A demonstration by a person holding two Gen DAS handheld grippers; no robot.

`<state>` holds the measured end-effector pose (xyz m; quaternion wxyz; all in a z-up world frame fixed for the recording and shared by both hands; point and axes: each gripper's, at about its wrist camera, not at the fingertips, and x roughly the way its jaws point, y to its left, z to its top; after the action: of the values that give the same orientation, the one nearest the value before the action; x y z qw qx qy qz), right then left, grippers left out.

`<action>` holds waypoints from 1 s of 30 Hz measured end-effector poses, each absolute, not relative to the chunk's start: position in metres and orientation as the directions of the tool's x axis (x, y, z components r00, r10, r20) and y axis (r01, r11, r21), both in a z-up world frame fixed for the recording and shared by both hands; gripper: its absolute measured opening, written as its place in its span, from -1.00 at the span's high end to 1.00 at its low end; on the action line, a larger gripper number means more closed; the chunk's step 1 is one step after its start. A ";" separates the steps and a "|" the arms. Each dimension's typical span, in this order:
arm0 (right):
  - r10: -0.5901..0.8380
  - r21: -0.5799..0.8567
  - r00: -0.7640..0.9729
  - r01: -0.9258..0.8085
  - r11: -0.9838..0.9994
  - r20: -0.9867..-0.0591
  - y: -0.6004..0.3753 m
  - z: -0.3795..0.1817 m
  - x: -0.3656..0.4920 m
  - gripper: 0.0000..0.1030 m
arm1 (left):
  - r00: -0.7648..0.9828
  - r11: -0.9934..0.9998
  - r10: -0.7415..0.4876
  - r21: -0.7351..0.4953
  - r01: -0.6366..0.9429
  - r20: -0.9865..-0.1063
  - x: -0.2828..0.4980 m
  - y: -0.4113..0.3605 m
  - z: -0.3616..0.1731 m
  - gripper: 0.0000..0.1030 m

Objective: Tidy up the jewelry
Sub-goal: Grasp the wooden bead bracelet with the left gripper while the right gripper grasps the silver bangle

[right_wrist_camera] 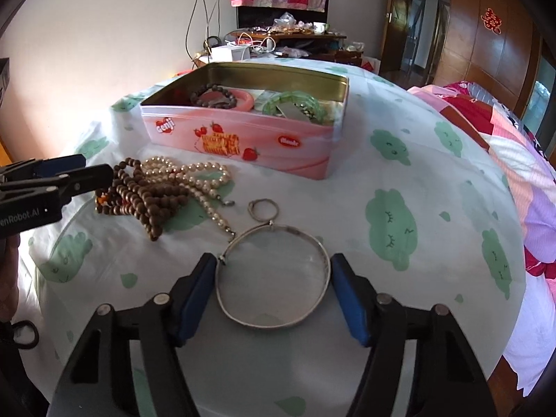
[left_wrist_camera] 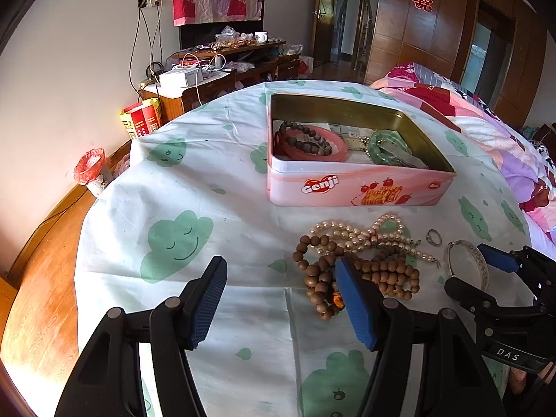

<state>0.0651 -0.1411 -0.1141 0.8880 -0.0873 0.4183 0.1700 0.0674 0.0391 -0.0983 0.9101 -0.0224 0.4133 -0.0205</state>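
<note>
Pink tin point(right_wrist_camera: 243, 139), already holding several bangles, stands at the far side of the cloud-print worktop point(right_wrist_camera: 417, 243), and the wooden bead and pearl strands point(right_wrist_camera: 166, 187) lie heaped just in front of it. Nearer, the silver bangle point(right_wrist_camera: 272, 278) lies flat between the right gripper point(right_wrist_camera: 274, 288) fingers, the left pad at its rim and the right just beside it, not yet clenched; the left gripper point(left_wrist_camera: 281, 299) hangs released beside the beads, so the right is nearer the bangle

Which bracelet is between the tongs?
The thin silver bangle, lying on the cloth between the right tongs. The pink one and green one sit in the tin.
</note>
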 end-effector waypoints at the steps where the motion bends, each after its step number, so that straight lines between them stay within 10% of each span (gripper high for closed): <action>1: 0.225 -0.016 0.599 -0.369 0.929 -0.769 -0.143 -0.114 0.064 -0.33 | 0.658 0.998 -0.059 -0.058 0.023 -0.751 0.067 0.038 -0.098 -0.27; 22: 0.163 -0.050 0.656 -0.294 0.955 -0.736 -0.170 -0.113 0.065 -0.33 | 0.625 0.987 -0.160 -0.118 0.108 -0.764 0.071 0.017 -0.111 -0.27; 27: 0.161 -0.053 0.659 -0.292 0.955 -0.735 -0.169 -0.114 0.065 -0.33 | 0.632 0.982 -0.180 -0.103 0.157 -0.754 0.064 0.009 -0.108 0.13; 30: 0.160 -0.054 0.660 -0.292 0.955 -0.734 -0.169 -0.114 0.065 -0.33 | 0.628 0.981 -0.183 -0.096 0.170 -0.757 0.063 0.009 -0.106 0.70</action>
<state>0.0645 -0.1690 -0.1140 0.9071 -0.0838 0.3933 0.1245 0.0630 0.0089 -0.1057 0.9021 -0.0077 0.4201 -0.0978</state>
